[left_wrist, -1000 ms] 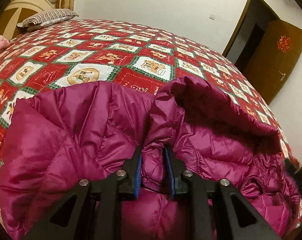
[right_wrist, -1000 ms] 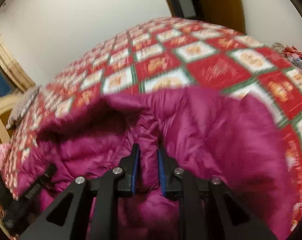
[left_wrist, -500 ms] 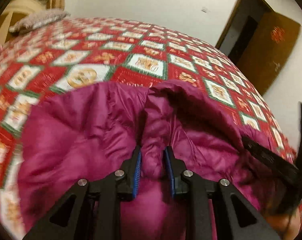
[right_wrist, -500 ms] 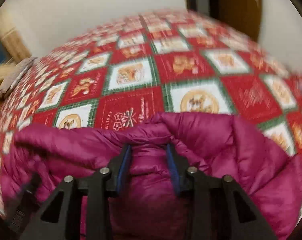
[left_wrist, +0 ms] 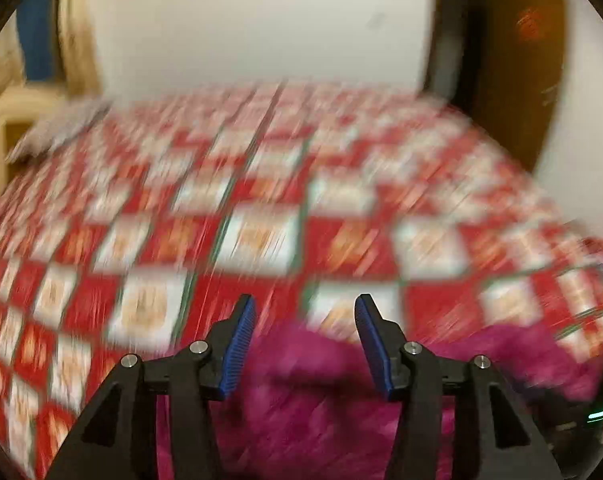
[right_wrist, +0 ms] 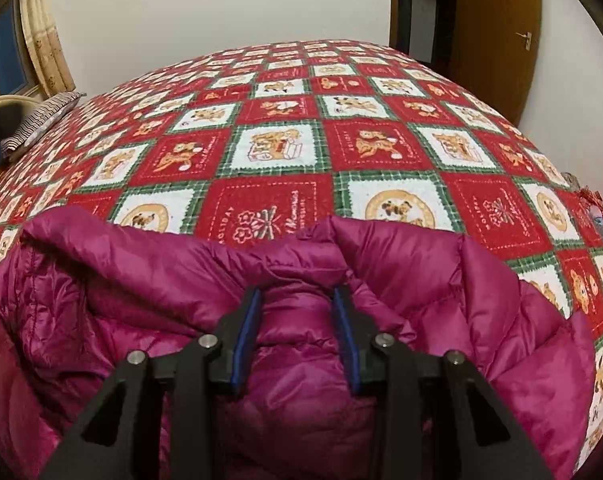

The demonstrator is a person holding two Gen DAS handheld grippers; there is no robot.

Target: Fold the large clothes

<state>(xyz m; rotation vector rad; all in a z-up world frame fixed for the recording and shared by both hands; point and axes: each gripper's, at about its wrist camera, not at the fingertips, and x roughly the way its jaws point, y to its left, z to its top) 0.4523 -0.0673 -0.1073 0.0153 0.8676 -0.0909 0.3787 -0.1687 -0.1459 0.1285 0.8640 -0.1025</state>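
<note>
Your left hand-held gripper point(left_wrist: 304, 340) is spread wide and holds nothing; its view is blurred. Your right hand-held gripper point(right_wrist: 297, 332) is also spread, with a puffy fold of the magenta down jacket point(right_wrist: 141, 300) lying between its fingers. The jacket lies on the bed's red patchwork quilt point(right_wrist: 285, 120), at the near edge.

My left wrist view is smeared with heavy motion blur: the quilt point(left_wrist: 261, 208) pattern streaks, only the gripper fingers point(left_wrist: 237, 348) stay sharp. My right wrist view is crisp under warm, even indoor light, with soft shadows in the jacket point(right_wrist: 141, 280) folds and fisheye bending with dark corners at the edges.
</note>
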